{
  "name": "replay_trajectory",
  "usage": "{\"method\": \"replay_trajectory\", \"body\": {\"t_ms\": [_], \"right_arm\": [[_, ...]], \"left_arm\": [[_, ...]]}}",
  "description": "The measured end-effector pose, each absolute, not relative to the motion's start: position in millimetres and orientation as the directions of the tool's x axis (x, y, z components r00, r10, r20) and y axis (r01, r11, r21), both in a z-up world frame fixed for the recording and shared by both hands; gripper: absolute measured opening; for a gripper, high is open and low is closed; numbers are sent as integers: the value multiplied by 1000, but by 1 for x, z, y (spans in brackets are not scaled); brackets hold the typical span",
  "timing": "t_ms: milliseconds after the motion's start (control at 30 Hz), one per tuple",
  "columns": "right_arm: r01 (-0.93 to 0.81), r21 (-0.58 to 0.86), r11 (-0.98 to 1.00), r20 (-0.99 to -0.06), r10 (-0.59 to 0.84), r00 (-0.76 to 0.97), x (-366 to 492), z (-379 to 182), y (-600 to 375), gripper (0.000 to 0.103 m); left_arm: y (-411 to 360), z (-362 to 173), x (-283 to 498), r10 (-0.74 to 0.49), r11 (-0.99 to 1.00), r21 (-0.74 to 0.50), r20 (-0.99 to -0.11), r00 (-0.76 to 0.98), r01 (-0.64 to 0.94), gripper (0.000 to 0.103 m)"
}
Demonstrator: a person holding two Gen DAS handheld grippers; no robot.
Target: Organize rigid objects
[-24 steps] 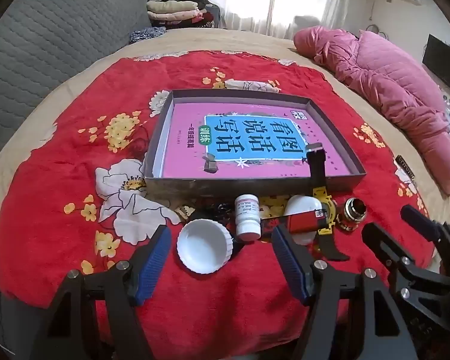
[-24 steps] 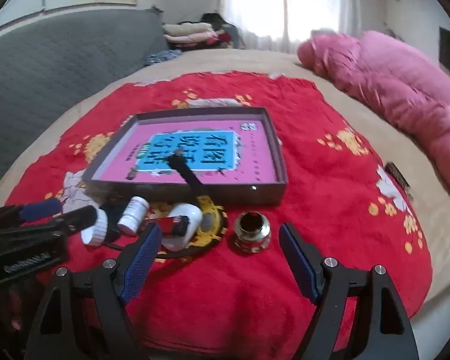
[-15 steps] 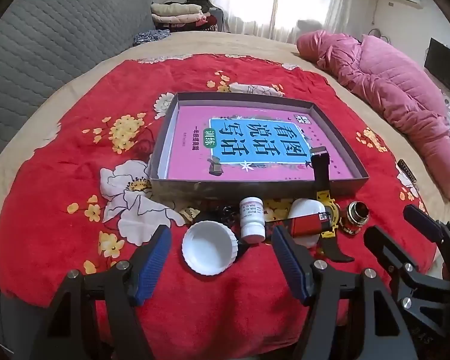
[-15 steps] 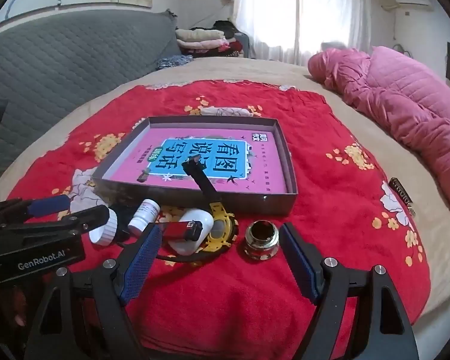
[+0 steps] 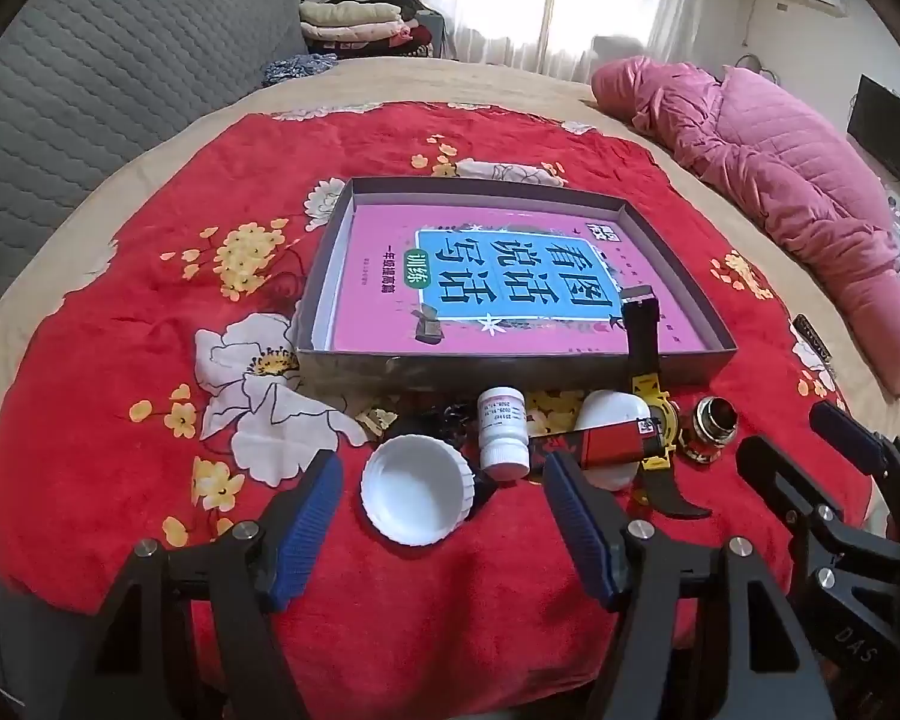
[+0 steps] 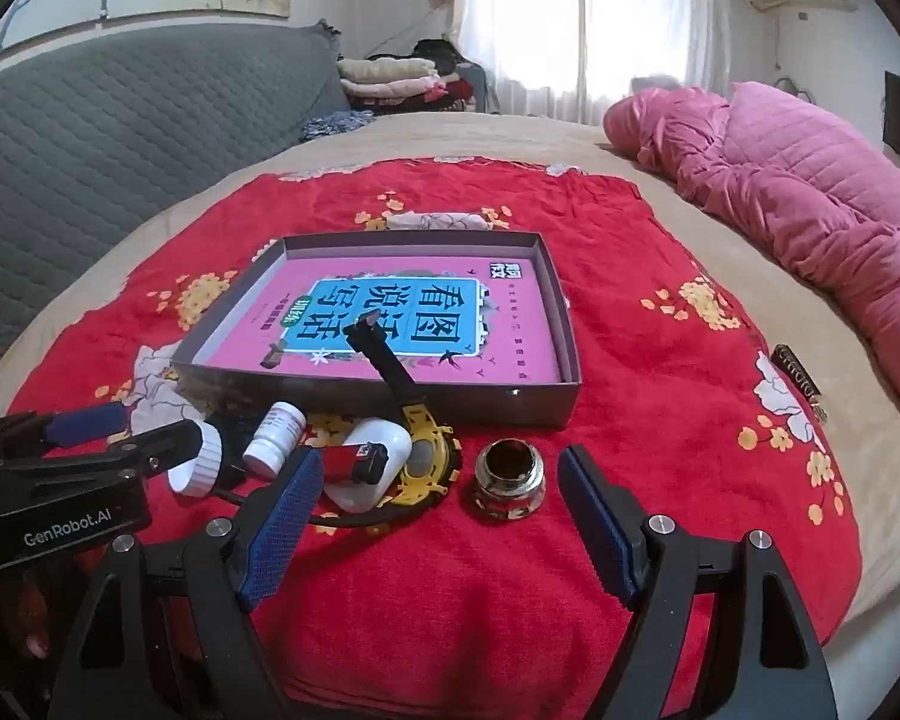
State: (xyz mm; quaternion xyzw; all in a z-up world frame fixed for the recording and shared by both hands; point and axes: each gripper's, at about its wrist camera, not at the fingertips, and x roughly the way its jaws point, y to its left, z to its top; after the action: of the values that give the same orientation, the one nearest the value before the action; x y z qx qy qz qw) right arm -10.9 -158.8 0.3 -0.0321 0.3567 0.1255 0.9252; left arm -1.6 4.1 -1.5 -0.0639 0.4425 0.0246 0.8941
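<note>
- The small print on the white pill bottle (image 5: 501,433) is too small to be read.
- A dark tangled object (image 5: 444,414) at ten o'clock of the bottle is partly hidden behind the white cap (image 5: 417,495).
- The watch (image 6: 421,457) face is half covered by a white case (image 6: 369,462) and lighter (image 6: 354,457).

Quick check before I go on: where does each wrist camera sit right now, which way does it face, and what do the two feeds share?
Left wrist: above the red blanket, angled down at the white lid and pill bottle; own left gripper open, right gripper at the right edge.
Right wrist: further right, angled down at the metal jar; own right gripper open, left gripper at the left edge.
Shared: the grey box, lighter, yellow watch.
</note>
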Motion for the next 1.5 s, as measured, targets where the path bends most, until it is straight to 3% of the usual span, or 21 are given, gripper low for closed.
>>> {"method": "replay_trajectory", "body": {"t_ms": [1500], "right_arm": [[-251, 32, 967, -663, 208, 719, -11, 3, -157, 81]], "left_arm": [[4, -3, -1, -22, 991, -95, -793, 609, -89, 69]]}}
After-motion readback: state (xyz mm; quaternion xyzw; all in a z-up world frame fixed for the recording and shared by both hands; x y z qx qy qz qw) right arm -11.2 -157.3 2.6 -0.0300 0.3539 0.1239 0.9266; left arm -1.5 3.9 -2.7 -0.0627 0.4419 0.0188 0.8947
